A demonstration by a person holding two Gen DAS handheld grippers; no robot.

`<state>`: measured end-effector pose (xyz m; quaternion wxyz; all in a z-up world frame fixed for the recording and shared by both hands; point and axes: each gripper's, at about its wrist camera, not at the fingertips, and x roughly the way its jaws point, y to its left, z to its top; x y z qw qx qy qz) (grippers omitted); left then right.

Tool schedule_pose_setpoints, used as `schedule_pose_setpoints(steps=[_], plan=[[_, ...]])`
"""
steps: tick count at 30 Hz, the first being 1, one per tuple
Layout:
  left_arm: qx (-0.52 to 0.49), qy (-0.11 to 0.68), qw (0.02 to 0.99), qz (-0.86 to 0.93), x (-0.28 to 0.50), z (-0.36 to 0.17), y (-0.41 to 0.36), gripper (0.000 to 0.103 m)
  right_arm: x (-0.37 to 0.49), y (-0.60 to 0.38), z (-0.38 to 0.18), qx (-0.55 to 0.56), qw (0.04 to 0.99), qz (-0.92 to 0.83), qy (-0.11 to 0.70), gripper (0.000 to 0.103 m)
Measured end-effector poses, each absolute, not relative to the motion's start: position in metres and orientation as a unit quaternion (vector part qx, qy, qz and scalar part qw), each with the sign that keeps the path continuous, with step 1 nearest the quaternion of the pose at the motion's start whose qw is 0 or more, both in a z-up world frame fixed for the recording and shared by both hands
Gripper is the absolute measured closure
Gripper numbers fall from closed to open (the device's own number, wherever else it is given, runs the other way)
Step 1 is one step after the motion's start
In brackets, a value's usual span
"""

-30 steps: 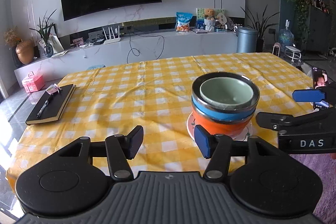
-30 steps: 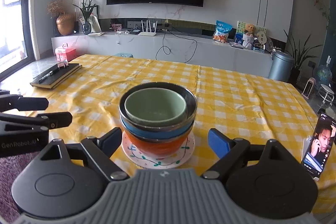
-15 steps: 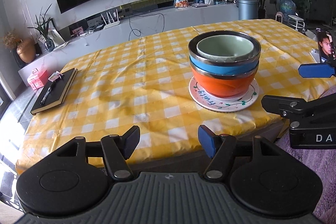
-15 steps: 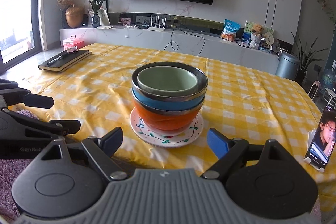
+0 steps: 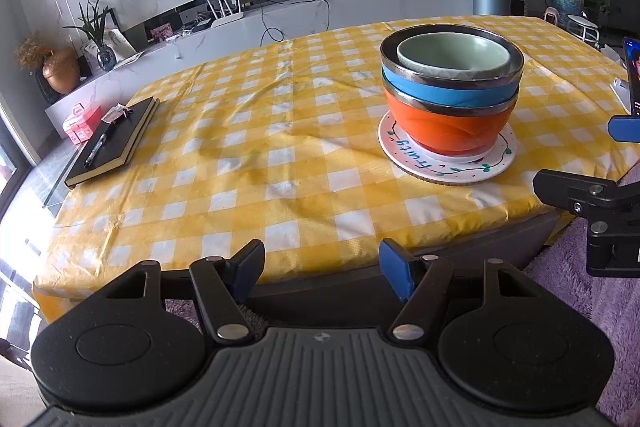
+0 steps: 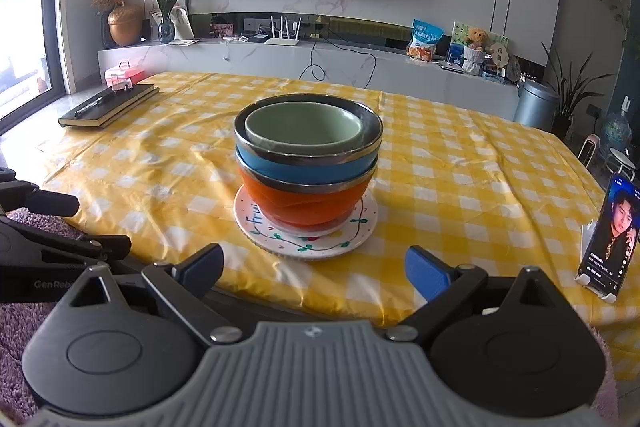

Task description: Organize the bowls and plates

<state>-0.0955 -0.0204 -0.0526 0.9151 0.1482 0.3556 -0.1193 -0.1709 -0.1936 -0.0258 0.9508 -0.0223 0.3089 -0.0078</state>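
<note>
A stack of bowls stands on a white plate (image 5: 444, 163) (image 6: 308, 243) with green vine drawing near the table's front edge. An orange bowl (image 5: 448, 127) (image 6: 304, 203) is at the bottom, a blue bowl (image 5: 444, 93) (image 6: 296, 167) in it, and a green bowl (image 5: 454, 55) (image 6: 304, 127) on top. My left gripper (image 5: 322, 269) is open and empty, at the table's front edge, left of the stack. My right gripper (image 6: 314, 271) is open and empty, just in front of the plate, off the table edge.
The table has a yellow checked cloth (image 5: 260, 147). A black notebook with a pen (image 5: 114, 143) (image 6: 108, 105) lies at the far left. A phone on a stand (image 6: 612, 239) is at the right edge. A purple rug (image 5: 600, 287) lies below.
Both grippers have pulled back from the stack, toward the table's front edge and beyond it. The bowls and plate have not moved. Both grippers stay open.
</note>
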Motion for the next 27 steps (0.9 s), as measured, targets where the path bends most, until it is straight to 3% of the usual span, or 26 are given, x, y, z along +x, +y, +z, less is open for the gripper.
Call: schedule_pose_setpoints(steps=[27], plan=[[0.150, 0.355, 0.916, -0.113, -0.0948, -0.0527, -0.0206, 0.025, -0.1732, -0.1871, -0.0252, -0.041, 0.953, -0.006, 0.300, 0.007]])
